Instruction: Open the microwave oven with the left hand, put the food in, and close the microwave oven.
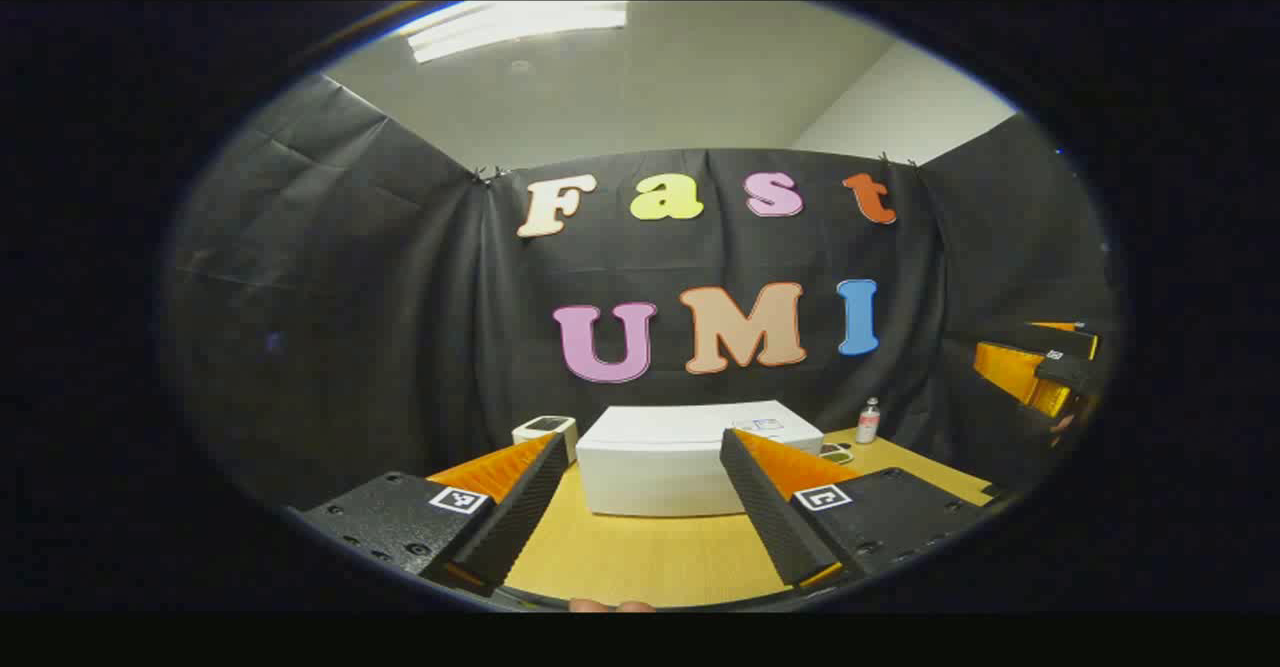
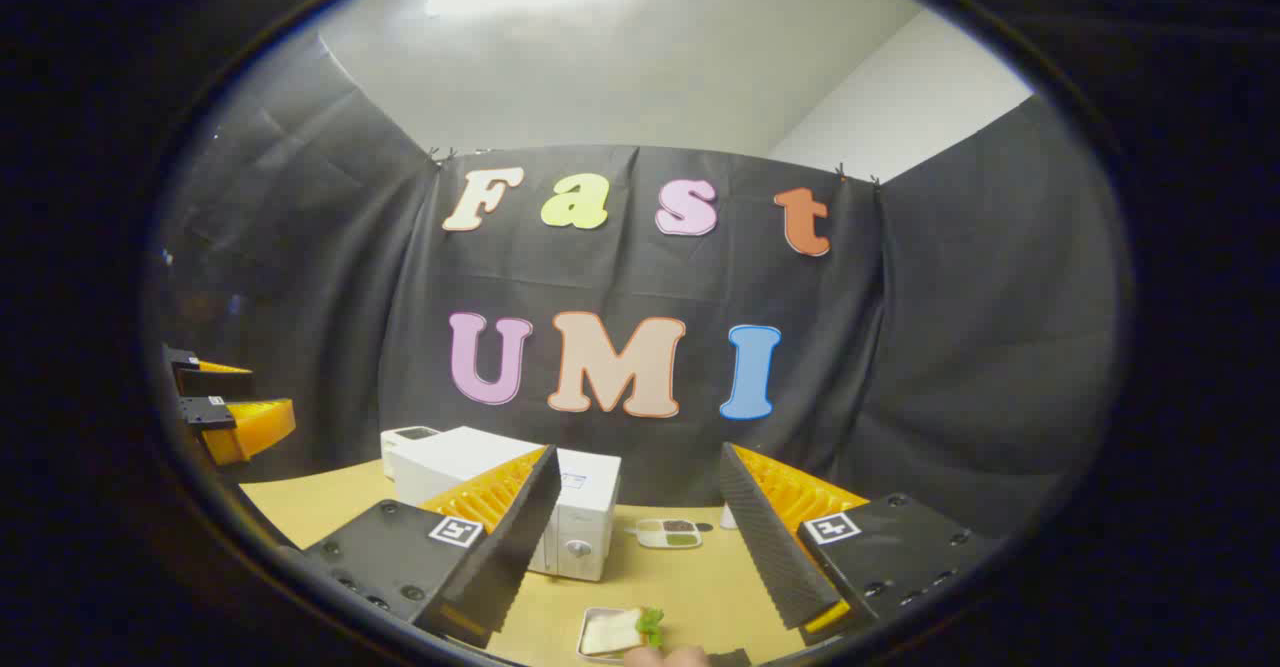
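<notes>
The white microwave oven (image 1: 690, 457) stands with its door shut at the back of the wooden table (image 1: 640, 557). In the right gripper view the microwave oven (image 2: 560, 507) sits left of centre, partly hidden by a finger. My left gripper (image 1: 640, 507) hangs open above the table, in front of the oven and apart from it. My right gripper (image 2: 640, 537) is open too, with nothing between its fingers. A small tray of food (image 2: 620, 632) with bread and something green lies on the table just below it.
A small white device (image 1: 548, 431) stands left of the oven. A little bottle (image 1: 868, 421) stands at the back right, and a flat dish with compartments (image 2: 668, 533) lies right of the oven. The other gripper shows at each view's edge (image 1: 1040, 367) (image 2: 225, 407).
</notes>
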